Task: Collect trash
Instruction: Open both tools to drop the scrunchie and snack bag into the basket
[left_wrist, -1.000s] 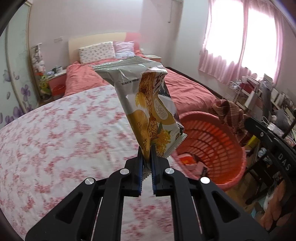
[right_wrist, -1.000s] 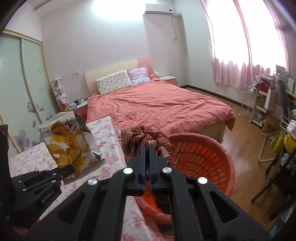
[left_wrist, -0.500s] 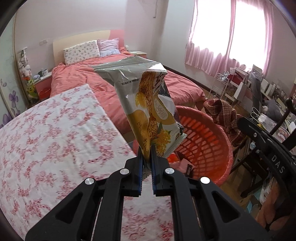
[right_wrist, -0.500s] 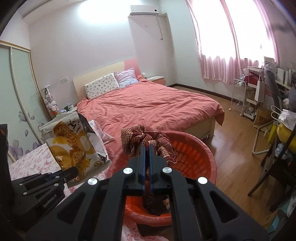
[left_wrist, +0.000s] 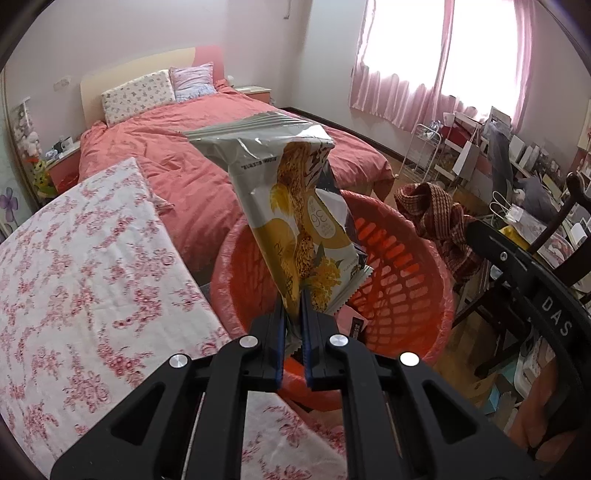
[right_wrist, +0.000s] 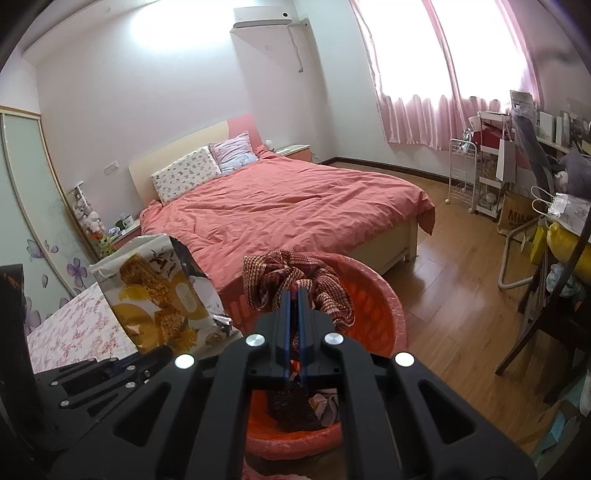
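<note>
Orange, the basket (left_wrist: 424, 291) stands off the floral table's (left_wrist: 74, 280) corner. We clamp a snack wrapper (left_wrist: 295, 206) in our left gripper (left_wrist: 291, 306) above its rim. Our right gripper (right_wrist: 293, 295) pinches a checked cloth (right_wrist: 295, 277) over it.

The left wrist camera is looking forward and steeply down along its jaws, sitting close above the orange basket (left_wrist: 424, 291) beside the flowered desk (left_wrist: 85, 266). The right wrist camera is facing the same way from farther right, tilting down less. Both are taking in the basket, the bed (right_wrist: 280, 206), the curtained window (right_wrist: 443, 74), and the snack bag (left_wrist: 295, 206).
</note>
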